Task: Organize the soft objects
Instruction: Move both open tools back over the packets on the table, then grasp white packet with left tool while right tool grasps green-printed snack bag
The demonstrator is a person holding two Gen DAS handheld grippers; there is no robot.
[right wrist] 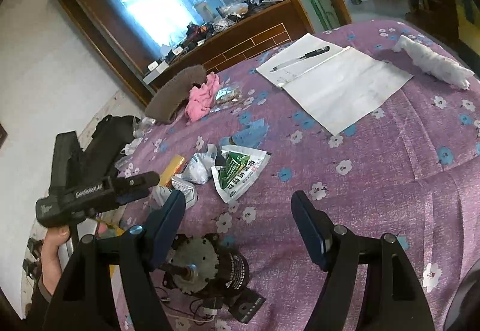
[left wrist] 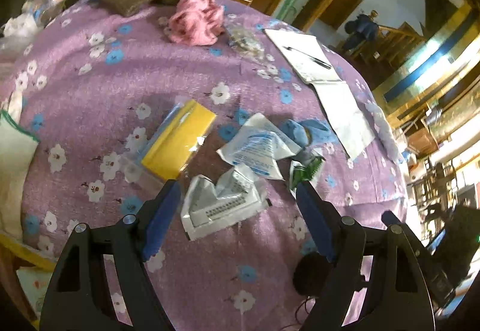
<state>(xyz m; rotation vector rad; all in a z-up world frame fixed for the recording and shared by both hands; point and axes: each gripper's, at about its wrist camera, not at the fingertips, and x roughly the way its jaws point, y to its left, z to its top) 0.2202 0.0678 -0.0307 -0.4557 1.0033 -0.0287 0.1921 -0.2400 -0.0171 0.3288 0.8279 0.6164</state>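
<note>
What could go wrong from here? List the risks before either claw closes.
1. The open left claw hovers over a crumpled white packet with more wrappers crowded beside it; it may pinch two at once.
2. The open right claw hangs near a heavy motor and its loose wires; it could snag them.
3. The pen lies loose on the notebook and may roll off.

Your left gripper (left wrist: 238, 190) hangs with its blue-padded fingers (left wrist: 162, 217) spread wide, nothing between them. Your right gripper (right wrist: 238, 205) is likewise wide apart and empty. From the right wrist view, your left hand (right wrist: 55, 253) wraps the left gripper's handle from below.
</note>
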